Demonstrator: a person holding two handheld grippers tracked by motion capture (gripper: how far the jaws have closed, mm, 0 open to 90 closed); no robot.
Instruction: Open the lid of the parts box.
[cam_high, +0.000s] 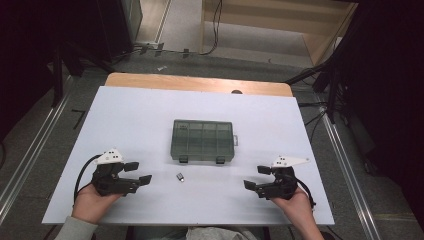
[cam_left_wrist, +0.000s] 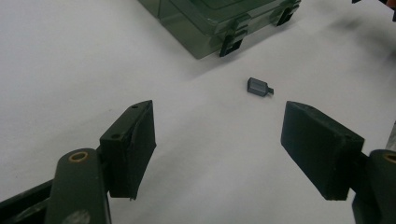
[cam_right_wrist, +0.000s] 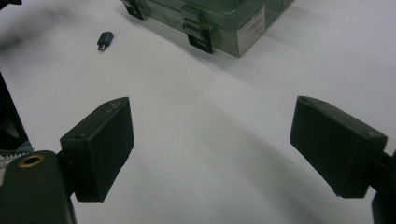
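On the white counter (cam_high: 150, 115) a small adapter (cam_high: 180, 176) lies just before the closed box (cam_high: 202, 140), both grippers, left (cam_high: 137, 173) and right (cam_high: 256, 176), open and empty: pickup seems next, needing a low, centred pinch.

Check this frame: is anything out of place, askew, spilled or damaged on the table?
Only one small thing: a little dark adapter lies loose on the white table, just in front of the closed green compartment box instead of inside it. The box sits square, its latches down. Nothing is spilled or visibly damaged.
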